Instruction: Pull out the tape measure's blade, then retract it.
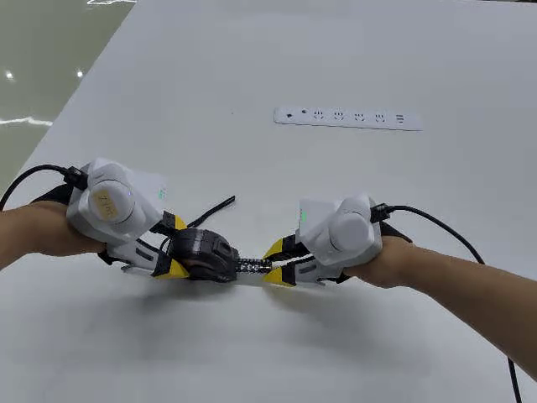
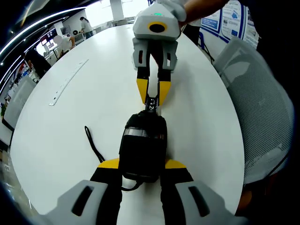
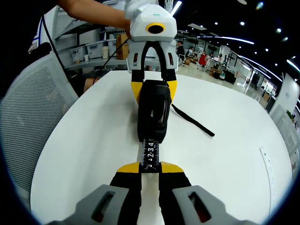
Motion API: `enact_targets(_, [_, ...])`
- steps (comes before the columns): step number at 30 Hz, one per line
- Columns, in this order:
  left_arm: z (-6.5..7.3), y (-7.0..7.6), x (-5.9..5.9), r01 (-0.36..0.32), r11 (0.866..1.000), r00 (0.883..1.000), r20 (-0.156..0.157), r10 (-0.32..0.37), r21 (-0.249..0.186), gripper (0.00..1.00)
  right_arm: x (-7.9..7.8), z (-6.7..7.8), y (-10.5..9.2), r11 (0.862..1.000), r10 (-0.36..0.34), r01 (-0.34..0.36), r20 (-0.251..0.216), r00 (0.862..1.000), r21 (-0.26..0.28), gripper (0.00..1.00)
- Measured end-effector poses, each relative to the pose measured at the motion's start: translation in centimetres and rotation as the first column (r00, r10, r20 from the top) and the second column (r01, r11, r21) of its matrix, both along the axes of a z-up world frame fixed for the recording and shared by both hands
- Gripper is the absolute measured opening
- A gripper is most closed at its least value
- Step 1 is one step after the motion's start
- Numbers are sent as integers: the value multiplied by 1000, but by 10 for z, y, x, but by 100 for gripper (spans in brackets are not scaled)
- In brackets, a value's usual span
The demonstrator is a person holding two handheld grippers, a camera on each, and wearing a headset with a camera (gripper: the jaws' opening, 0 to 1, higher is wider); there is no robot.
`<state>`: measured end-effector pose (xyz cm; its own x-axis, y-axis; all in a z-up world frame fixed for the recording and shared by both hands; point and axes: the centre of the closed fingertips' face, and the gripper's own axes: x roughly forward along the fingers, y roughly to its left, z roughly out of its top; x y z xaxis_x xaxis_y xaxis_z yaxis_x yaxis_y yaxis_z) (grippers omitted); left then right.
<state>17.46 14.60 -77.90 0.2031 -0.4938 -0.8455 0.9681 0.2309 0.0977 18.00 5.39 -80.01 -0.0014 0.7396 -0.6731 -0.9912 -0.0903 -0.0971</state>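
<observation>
A black tape measure [image 1: 204,253] rests on the white table between both grippers. My left gripper [image 1: 172,267] is shut on its case [image 2: 143,146], yellow-tipped fingers [image 2: 108,164] on either side. A short stretch of black blade [image 3: 150,153] with white numbers sticks out of the case [image 3: 153,109]. My right gripper [image 1: 273,262] is shut on the blade's end, which appears in the left gripper view as a small tip [image 2: 152,104] between the right gripper's yellow fingers [image 2: 142,90]. A black wrist strap [image 3: 193,121] trails from the case across the table.
A white power strip [image 1: 347,117] lies flat further back on the table [image 1: 252,84]. Black cables run from both grippers, one past the right forearm [image 1: 453,239]. A grey mesh chair [image 2: 258,108] stands at the table's edge. People stand far off in the room.
</observation>
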Motion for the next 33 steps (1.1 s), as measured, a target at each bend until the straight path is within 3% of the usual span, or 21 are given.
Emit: enact_targets(33, [0, 0, 1, 1, 1000, 1000, 0, -1, 0, 26, -1, 2, -6, 1000, 6, -6, 1, 1000, -6, 12])
